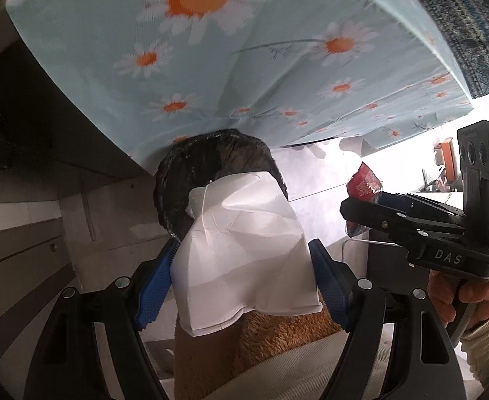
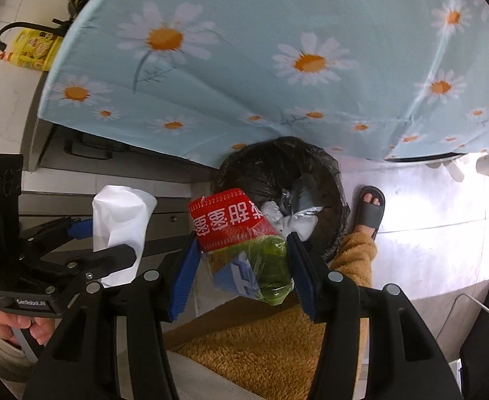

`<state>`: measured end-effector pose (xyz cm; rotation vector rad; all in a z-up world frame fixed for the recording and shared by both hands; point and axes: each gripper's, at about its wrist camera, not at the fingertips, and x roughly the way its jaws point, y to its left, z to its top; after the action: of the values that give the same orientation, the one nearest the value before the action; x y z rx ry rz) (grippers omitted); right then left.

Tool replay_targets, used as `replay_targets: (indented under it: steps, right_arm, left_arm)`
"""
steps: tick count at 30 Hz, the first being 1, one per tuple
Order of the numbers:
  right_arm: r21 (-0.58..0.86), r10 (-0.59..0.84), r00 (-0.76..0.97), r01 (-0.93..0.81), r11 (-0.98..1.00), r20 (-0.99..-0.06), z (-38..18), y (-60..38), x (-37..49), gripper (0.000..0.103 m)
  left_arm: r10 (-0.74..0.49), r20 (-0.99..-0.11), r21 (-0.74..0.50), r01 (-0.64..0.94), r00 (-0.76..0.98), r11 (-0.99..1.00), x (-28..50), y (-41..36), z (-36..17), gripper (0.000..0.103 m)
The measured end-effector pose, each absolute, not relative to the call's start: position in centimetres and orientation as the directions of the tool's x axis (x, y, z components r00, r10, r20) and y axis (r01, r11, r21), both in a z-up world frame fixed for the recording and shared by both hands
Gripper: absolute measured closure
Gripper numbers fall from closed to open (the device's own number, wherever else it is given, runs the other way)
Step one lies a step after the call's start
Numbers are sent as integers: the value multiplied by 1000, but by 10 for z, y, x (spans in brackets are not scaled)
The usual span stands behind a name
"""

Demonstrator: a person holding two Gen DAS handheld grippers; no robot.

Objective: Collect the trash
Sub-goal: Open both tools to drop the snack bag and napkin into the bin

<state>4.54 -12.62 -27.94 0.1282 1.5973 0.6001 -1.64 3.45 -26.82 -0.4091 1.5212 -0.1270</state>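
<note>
My left gripper (image 1: pixel 244 266) is shut on a crumpled white paper (image 1: pixel 244 243), held in front of a bin with a black liner (image 1: pixel 184 170) that stands on the floor at the table's edge. My right gripper (image 2: pixel 242 250) is shut on a red, green and blue snack wrapper (image 2: pixel 231 220), just short of the bin (image 2: pixel 318 166). Crumpled clear and silver trash (image 2: pixel 294 216) lies inside the bin. In the left wrist view the right gripper (image 1: pixel 351 216) with its red wrapper (image 1: pixel 364 183) is at the right. The right wrist view has the left gripper (image 2: pixel 104 240) and its paper (image 2: pixel 121 213) at the left.
A table with a light blue daisy cloth (image 2: pixel 244 50) overhangs the bin. A foot in a grey slipper (image 2: pixel 371 210) and a fleecy orange trouser leg (image 2: pixel 261 343) are beside the bin. A yellow bag (image 2: pixel 34 50) sits far left, a black box (image 2: pixel 488 333) at the lower right.
</note>
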Motion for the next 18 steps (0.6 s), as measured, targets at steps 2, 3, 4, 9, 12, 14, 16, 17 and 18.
replay_targets:
  steps: [2,3,4,9,12,14,16,17,18]
  right_arm:
    - [457,434,-143,-257,852,-890,-283,-126,44,50]
    - [457,434,-146,-255,852,-889,-285,-126,44,50]
    - [457,433,-147,-253,853,-889,-286,-126,44,50]
    - [469,447,-144,-226,854,-883,-289,-129,45,48]
    - [483,466,-128,-224,846,-875,-286,-129,47,35]
    - [477,465,-108,-230,848,-879,-281,-129,48,34]
    - [477,466,-104,-212,853,-879,-281,-131,50,34]
    - [476,465,-102,-208,854,-879,-281,-132,51,34]
    - [477,467,-99,-206,854,-879,-280,-133,52,34]
  left_arm:
    - [-333,-942,-336,-172,46,926,-15,34,-272,27]
    - [-332,-942,-335,-171,45,927,-14,30,-273,27]
    - [-331,-943,-333,-169,42,928,-14,29,-275,27]
    - [-331,-943,-332,-170,34,928,-12,28,-280,27]
    - [-330,-944,-330,-174,32,928,-9,28,-281,26]
    - [-326,-945,-326,-197,37,925,-7,33,-282,18]
    - [-321,-947,-321,-210,35,924,-6,36,-284,15]
    - [-317,-948,-317,-215,36,924,-6,39,-285,15]
    - [-314,-949,-315,-220,38,923,-6,41,-285,15]
